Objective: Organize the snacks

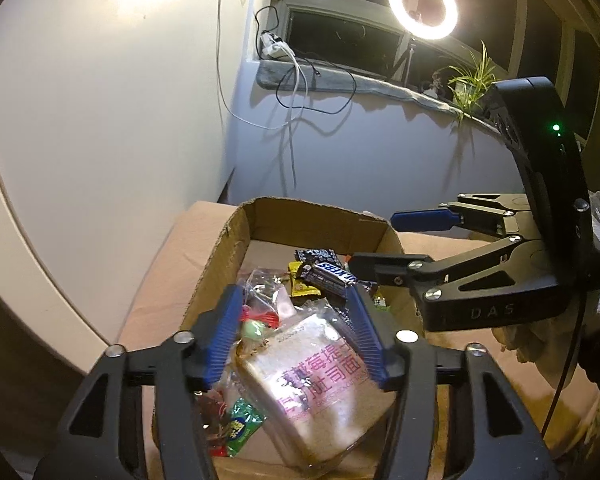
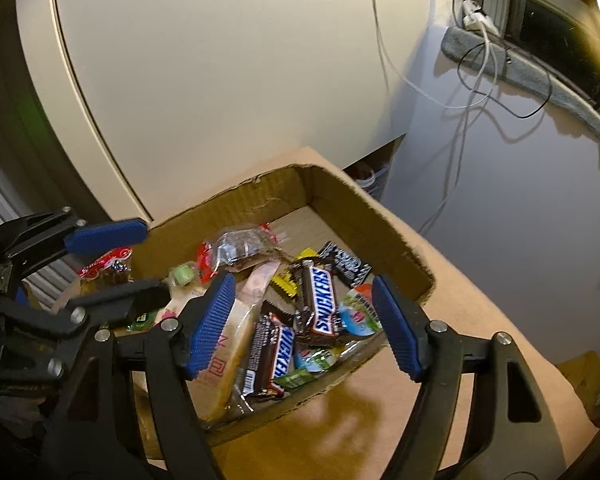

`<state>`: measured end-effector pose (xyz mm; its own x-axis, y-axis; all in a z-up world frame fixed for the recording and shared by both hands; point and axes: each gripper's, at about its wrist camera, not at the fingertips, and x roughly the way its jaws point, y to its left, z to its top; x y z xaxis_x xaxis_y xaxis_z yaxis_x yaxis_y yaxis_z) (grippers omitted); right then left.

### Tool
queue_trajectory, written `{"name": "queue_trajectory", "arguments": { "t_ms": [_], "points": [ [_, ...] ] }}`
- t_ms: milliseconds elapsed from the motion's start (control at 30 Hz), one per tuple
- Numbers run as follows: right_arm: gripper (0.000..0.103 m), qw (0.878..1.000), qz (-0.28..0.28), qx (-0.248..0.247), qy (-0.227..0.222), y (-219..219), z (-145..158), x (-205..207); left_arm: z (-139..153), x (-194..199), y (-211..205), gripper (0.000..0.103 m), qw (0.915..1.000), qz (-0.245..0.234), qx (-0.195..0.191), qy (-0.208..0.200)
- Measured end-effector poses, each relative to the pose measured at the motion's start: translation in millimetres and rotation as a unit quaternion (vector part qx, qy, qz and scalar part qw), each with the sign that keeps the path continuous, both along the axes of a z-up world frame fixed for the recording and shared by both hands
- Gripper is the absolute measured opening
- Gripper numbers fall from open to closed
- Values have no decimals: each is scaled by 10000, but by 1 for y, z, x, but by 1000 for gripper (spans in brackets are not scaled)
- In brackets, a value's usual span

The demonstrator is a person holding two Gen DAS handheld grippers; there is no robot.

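We were at the packing step: most snacks already lay in the cardboard box (image 2: 364,216), and we judged the sorting to be well along. Our left hand-held gripper (image 1: 300,336) hovered above the near end of the box with its blue pads (image 1: 224,332) spread either side of the wrapped toast loaf (image 1: 320,384). The pads looked apart from the wrapper, so we read the jaws as open and not gripping. The loaf lay tilted directly beneath and between those pads.

Our right hand-held gripper (image 2: 304,324) was also spread wide and empty, poised over the box's near edge. Two Snickers bars (image 2: 318,300) lay just ahead of it between its pads, a yellow sachet (image 2: 288,282) beyond them, and a clear bag of dark sweets (image 2: 240,246) farther off to its left.

Next, we judged, one hand-held gripper would need to lower and close squarely on a chosen pack; the loaf's slack wrapper might slip or crush.

Much was unclear. The loaf's lower end was cut off by the frame, small packs beneath it were buried, and we could not read the green sweet (image 1: 242,426) label. Whatever the box rested on, a tan surface (image 2: 480,320), ran out of view.
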<state>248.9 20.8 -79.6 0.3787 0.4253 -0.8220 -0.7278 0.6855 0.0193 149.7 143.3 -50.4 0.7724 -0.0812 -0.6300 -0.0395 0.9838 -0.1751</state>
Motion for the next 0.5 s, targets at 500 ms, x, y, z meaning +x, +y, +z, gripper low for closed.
{"name": "queue_trajectory", "arguments": {
  "t_ms": [500],
  "points": [
    [89, 9996, -225, 9, -179, -9, 9, -9, 1, -8, 1, 67, 10000, 98, 17, 1]
  ]
}}
